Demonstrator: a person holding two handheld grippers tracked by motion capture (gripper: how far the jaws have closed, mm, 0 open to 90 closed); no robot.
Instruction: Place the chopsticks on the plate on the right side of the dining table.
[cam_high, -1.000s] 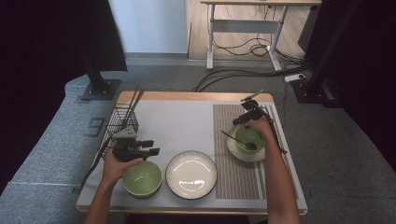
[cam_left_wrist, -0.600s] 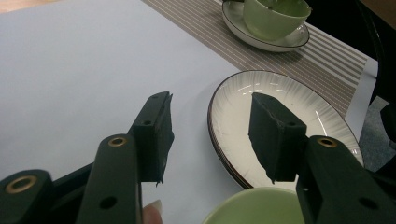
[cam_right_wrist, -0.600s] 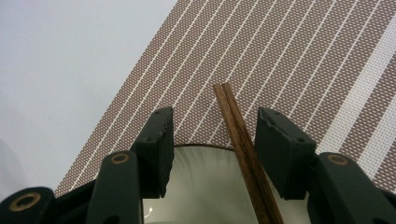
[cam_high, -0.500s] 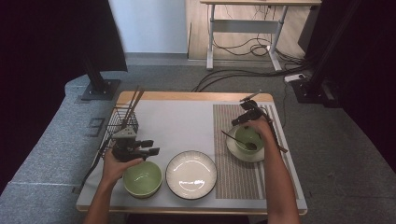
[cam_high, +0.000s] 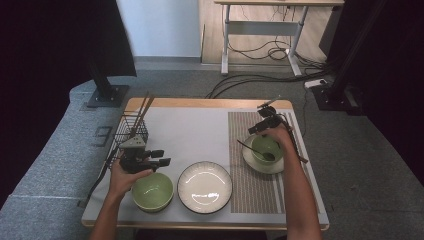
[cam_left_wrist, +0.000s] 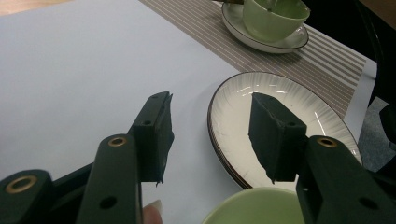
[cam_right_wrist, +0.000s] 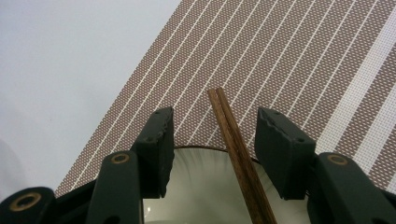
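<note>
Your left gripper (cam_high: 159, 157) hovers with its jaws spread and nothing between them near the table's (cam_high: 200, 104) front left corner, just above a green bowl (cam_high: 152, 191) and beside the white plate (cam_high: 205, 186) at the front edge. Your right gripper (cam_high: 256, 128) sits released over the striped mat (cam_high: 250, 190) toward the right edge, its jaws straddling 2 wooden chopsticks (cam_right_wrist: 233, 149) without touching them, above a saucer (cam_high: 250, 160) holding a second green bowl (cam_high: 266, 149).

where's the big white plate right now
In the high view, the white plate sits at the table's near edge, centre, between the green bowl and the striped mat.
</note>
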